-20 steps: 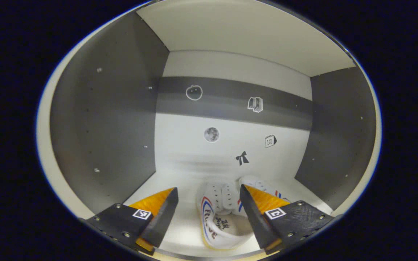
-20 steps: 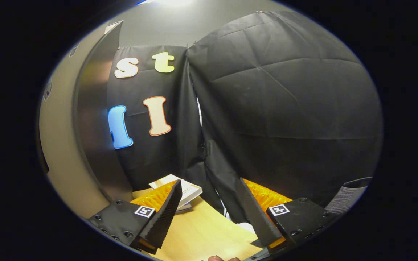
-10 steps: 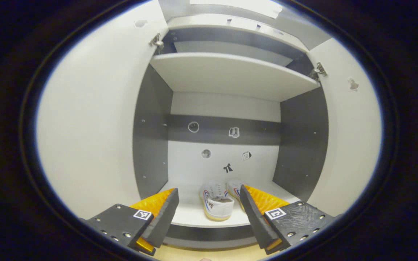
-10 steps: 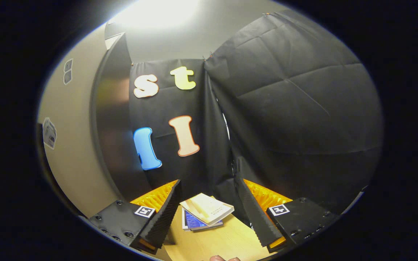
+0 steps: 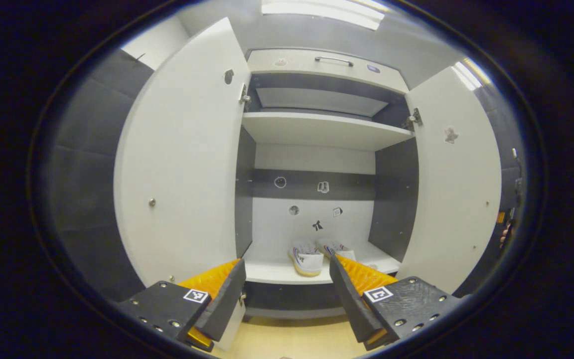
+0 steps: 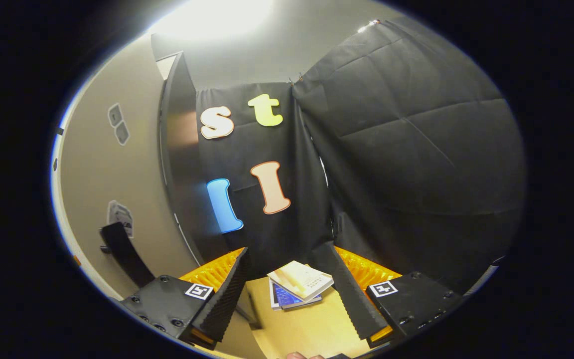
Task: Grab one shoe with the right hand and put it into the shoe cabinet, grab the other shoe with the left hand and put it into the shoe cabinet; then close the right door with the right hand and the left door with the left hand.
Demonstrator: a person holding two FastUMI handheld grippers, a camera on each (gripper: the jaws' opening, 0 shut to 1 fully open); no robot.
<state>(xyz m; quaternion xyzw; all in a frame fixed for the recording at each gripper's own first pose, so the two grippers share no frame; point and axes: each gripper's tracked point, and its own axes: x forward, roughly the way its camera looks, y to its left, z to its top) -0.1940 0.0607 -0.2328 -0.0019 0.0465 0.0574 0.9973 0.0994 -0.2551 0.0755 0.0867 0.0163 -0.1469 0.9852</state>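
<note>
Since a second ago the left tongs have been drawn back out of the cabinet, so that the whole cabinet front is now framed where only the inner compartment was seen before. The right tongs have been swung slightly, bringing more of the door face into the left of their view.

In the left gripper view, the left door is seen wide open at centre left, its knob facing out. The two shoes are set side by side on the lower shelf, just below frame centre, heels outward; both appear already placed. The right door stands open at centre right. The left tongs are held apart and empty at the bottom, probably because the shoe has been let go and clearance is wanted before the doors are swung.

In the right gripper view, the right door fills the left side, with its handle at lower left, near the tongs' left finger. The right tongs are likewise apart and empty, seemingly positioned to push that door shut next. Books lie on the table between the fingers.
</note>
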